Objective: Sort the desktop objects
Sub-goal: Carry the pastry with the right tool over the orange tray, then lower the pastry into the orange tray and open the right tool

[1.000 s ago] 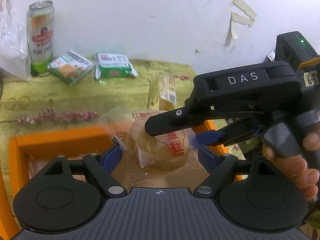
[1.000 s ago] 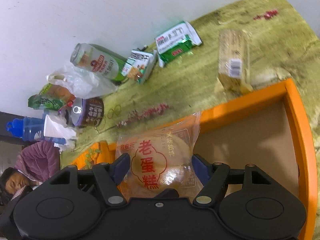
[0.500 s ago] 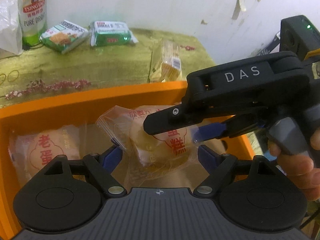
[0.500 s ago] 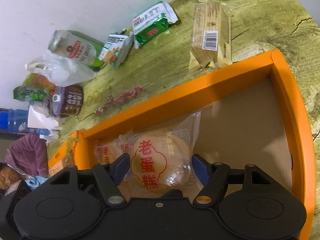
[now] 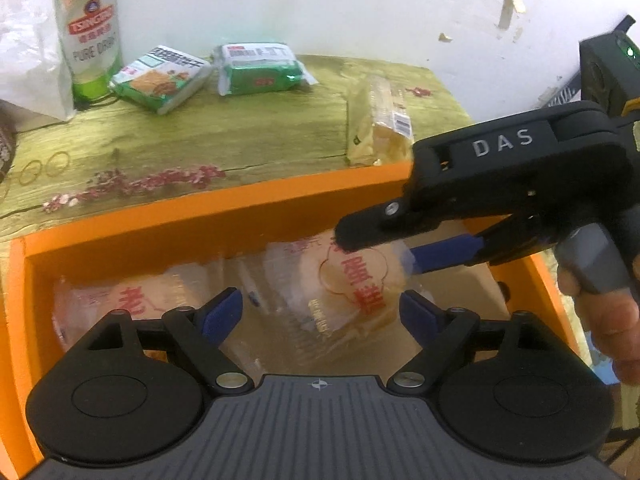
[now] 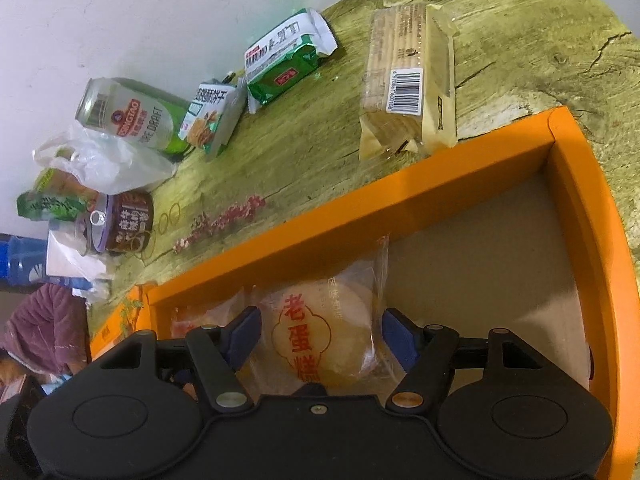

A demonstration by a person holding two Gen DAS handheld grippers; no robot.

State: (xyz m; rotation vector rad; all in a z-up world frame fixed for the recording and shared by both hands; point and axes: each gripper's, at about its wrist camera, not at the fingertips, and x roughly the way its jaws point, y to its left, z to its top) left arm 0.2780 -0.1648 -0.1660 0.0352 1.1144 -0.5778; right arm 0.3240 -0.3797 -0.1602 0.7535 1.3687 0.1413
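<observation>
Orange box (image 5: 120,236) now nearer, left gripper (image 5: 320,312) wider, cake packet (image 6: 320,340) lower

Flat, even room light is falling across both views, bright on the white wall (image 5: 360,8) and giving no hard shadows. A soft shadow is lying inside the orange tray (image 5: 168,224), just under its far wall. Glare is washing out the clear wrapper of the cake packet (image 5: 348,280) in the tray. The left view is smearing slightly: the beer can (image 5: 90,32) beyond the tray is looking soft. The fisheye lens is bending the tabletop (image 6: 540,32) and tray rim (image 6: 592,216), and the corners are going dark.
</observation>
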